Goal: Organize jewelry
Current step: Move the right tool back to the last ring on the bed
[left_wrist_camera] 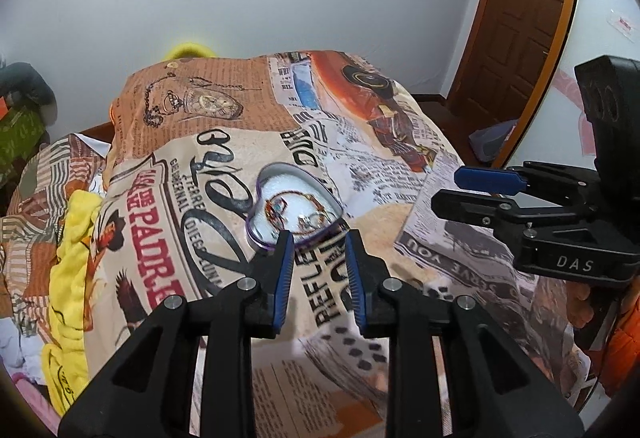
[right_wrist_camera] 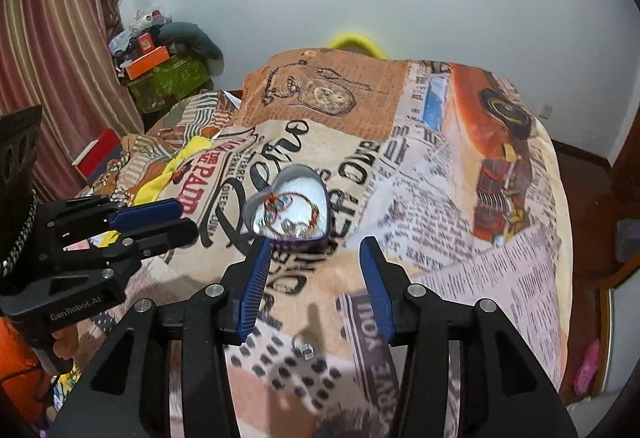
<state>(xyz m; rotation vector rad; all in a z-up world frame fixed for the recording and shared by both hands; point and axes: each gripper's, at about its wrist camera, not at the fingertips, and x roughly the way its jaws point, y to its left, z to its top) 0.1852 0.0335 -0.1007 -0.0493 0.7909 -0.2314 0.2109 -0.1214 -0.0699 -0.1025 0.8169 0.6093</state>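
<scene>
A heart-shaped tin (left_wrist_camera: 298, 204) with a purple rim lies on the printed bedspread; it also shows in the right wrist view (right_wrist_camera: 289, 208). It holds a beaded bracelet (right_wrist_camera: 294, 212) and silver rings (left_wrist_camera: 310, 220). A small silver ring (right_wrist_camera: 303, 348) lies loose on the bedspread below my right gripper. My left gripper (left_wrist_camera: 318, 238) is open and empty, just short of the tin. My right gripper (right_wrist_camera: 314, 248) is open and empty, wider apart, hovering near the tin's front edge.
The newspaper-print bedspread (right_wrist_camera: 440, 198) covers a raised mound. A yellow cloth (left_wrist_camera: 76, 278) lies at the left. A green box with clutter (right_wrist_camera: 168, 78) stands by the striped curtain. A wooden door (left_wrist_camera: 516, 10) is at the right.
</scene>
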